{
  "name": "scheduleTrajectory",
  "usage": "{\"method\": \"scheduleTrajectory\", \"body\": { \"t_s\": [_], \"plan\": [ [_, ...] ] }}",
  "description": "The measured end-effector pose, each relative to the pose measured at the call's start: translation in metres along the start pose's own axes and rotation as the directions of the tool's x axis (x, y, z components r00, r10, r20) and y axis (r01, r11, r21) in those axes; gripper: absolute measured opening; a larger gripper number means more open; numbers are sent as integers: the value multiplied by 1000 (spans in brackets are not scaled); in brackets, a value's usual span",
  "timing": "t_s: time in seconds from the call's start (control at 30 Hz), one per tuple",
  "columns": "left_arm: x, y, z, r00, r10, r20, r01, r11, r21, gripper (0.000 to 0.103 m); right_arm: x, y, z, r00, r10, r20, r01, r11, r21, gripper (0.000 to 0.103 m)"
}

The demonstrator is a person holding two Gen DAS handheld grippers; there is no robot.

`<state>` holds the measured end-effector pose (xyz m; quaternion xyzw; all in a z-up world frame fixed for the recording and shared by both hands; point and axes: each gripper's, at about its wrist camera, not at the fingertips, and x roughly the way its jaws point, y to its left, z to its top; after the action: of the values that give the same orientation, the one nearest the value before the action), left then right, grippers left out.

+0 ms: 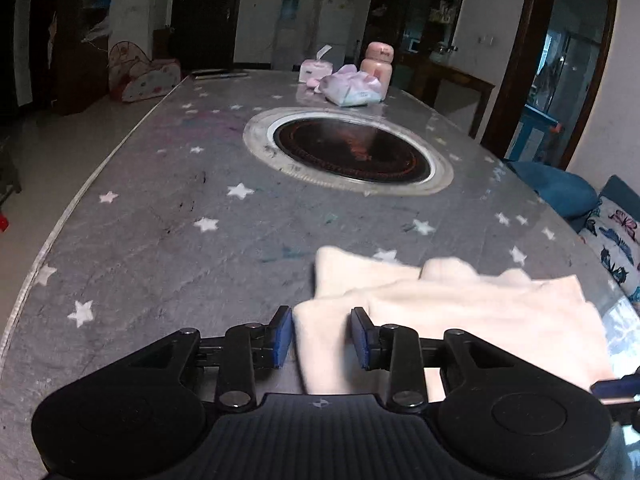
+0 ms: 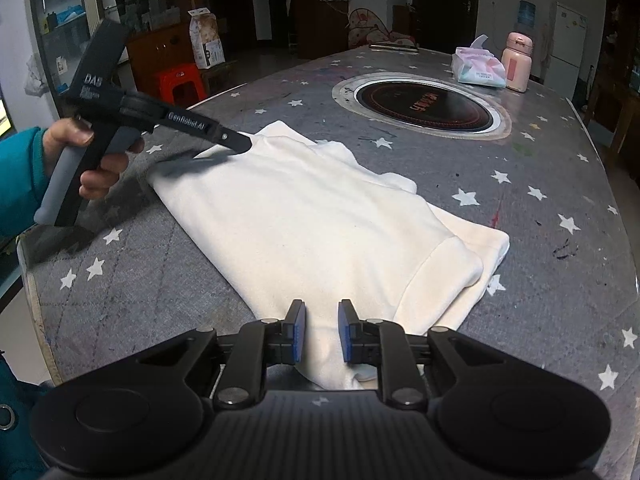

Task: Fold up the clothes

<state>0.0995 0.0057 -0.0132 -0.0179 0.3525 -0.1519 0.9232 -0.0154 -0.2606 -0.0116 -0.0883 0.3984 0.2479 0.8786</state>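
1. The left gripper (image 1: pixel 320 334) has its jaws apart, straddling one edge of the cream garment (image 2: pixel 320 216) without pinching it.
2. The garment lies partly folded near the front edge of the star-patterned table (image 2: pixel 540 280); it looks soft, light and limp, so it would likely sag unless taken by its edges or corners.
3. The right gripper (image 2: pixel 321 332) is likewise spread, its pads either side of the near hem, holding nothing.
4. Farther off sit a round inset cooktop (image 2: pixel 424 110), a tissue pack (image 2: pixel 478 66) and a pink bottle (image 2: pixel 517 62), all well apart from the cloth; nothing appears to block the fold.
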Motion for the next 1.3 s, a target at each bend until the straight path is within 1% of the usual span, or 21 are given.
{"method": "scheduleTrajectory", "body": {
  "t_s": [0.03, 0.1, 0.13, 0.27, 0.33, 0.53, 0.63, 0.7, 0.9, 1.07, 1.17, 1.27, 1.3],
  "plan": [
    [-2, -4, 1, 1000, -5, 15, 5, 1000, 15, 36, 0, 0, 0, 1000, -1, -2, 1, 1000, -3, 17],
    [-4, -13, 2, 999, -17, 35, 15, 999, 48, 41, 0, 0, 1, 1000, 0, -5, 0, 1000, -7, 18],
    [-1, -17, 2, 999, -14, 34, 12, 998, 65, 44, 1, 0, 2, 1000, 0, -6, 0, 1000, -6, 18],
    [14, -31, 2, 1000, 7, 18, -9, 991, 133, 44, 1, 0, 2, 1000, 0, -7, 0, 1000, -5, 18],
    [24, -33, 3, 1000, 30, 5, -30, 989, 146, 44, 1, 0, 2, 1000, -1, -7, 1, 1000, -4, 18],
    [35, -28, 11, 996, 85, 13, -86, 985, 148, 46, 2, -1, 2, 1000, 2, -7, -2, 1000, -1, 18],
    [34, -19, 16, 992, 124, 10, -124, 985, 117, 45, 2, -1, 2, 1000, 0, -6, 0, 1000, -2, 18],
    [27, -16, 16, 993, 113, 11, -114, 989, 98, 45, 2, 0, 2, 1000, -1, -6, 1, 1000, -3, 18],
    [9, -23, 3, 996, 90, 28, -92, 990, 108, 46, 2, 0, 2, 1000, -4, -8, 4, 1000, -7, 19],
    [-6, -28, -8, 997, 70, 41, -74, 991, 115, 53, 0, 3, 1, 1000, -20, -6, 20, 1000, -16, 22],
    [-15, -32, -15, 997, 58, 49, -63, 991, 120, 56, -2, 4, 2, 999, -36, -2, 36, 999, -23, 26],
    [-21, -23, -21, 997, 68, 36, -71, 994, 78, 58, -3, 6, 7, 999, -37, 5, 37, 999, -38, 31],
    [-23, -20, -23, 997, 72, 32, -74, 995, 63, 58, -3, 7, 9, 999, -38, 8, 38, 998, -41, 35]
  ]
}}
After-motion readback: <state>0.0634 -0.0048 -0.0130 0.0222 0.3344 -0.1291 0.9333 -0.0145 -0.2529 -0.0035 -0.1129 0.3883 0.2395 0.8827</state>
